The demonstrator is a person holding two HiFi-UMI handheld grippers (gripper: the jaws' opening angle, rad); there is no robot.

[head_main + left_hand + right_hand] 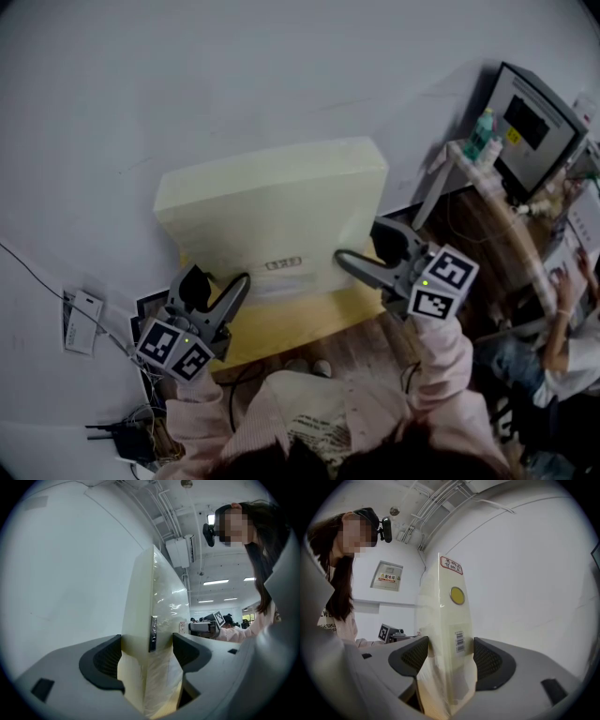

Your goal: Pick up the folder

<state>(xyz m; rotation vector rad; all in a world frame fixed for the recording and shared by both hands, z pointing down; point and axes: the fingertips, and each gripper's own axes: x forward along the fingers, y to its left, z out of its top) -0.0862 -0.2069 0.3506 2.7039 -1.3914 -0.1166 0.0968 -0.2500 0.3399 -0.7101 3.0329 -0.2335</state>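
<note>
A thick pale yellow box folder (272,211) in clear wrap is held off the table, flat side up in the head view. My left gripper (218,281) grips its near left edge and my right gripper (361,241) its near right edge. In the left gripper view the folder (159,597) stands edge-on between the jaws of the left gripper (147,653), with both pads against its sides. In the right gripper view the folder (450,606), with a yellow dot and a barcode label, fills the gap of the right gripper (451,657), pads touching both faces.
A yellow table (281,323) lies under the folder against a white wall. At the right stand a monitor (530,122) and a green bottle (480,136), with a seated person (562,347) nearby. Cables and a small white box (80,319) lie at the left.
</note>
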